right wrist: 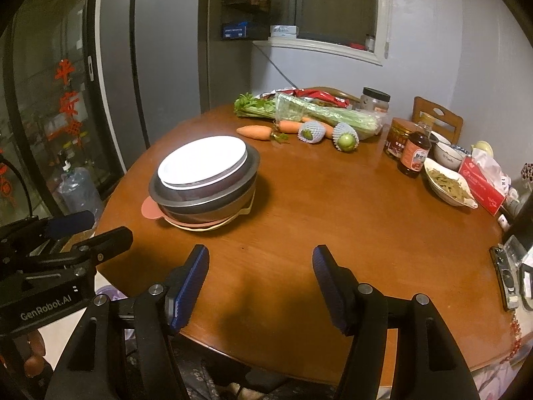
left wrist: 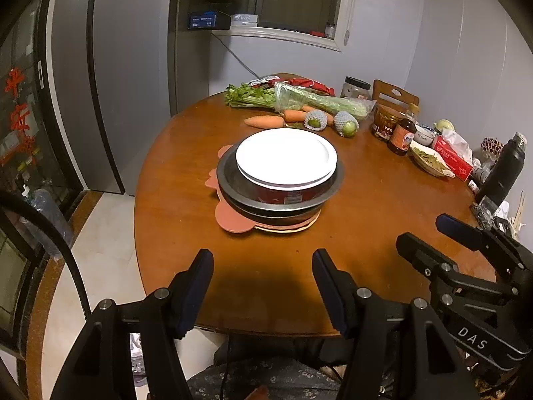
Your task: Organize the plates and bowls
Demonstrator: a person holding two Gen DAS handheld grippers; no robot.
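White plates (left wrist: pixel 285 156) stacked atop nested metal bowls (left wrist: pixel 279 196) on pink mats, mid surface (left wrist: pixel 186 233). Plates likely ceramic: stiff, slick, breakable; take by rim. Bowls likely light, slippery; pinch lip. Left tongs (left wrist: pixel 263 260) and right tongs (right wrist: pixel 261 256) part-open, empty, short of stack.

— What's your table (left wrist: pixel 206 250) like?
— Round, brown wood. A pink mat (left wrist: pixel 230 220) lies mid-table under my stack of dishes.
— And at the back?
— I see celery (left wrist: pixel 299 100), carrots (left wrist: pixel 265 121), two netted fruits (left wrist: pixel 314 120), jars, a sauce bottle (left wrist: pixel 401 135), a dish of greens (left wrist: pixel 429 161), a tissue box (left wrist: pixel 453 158).
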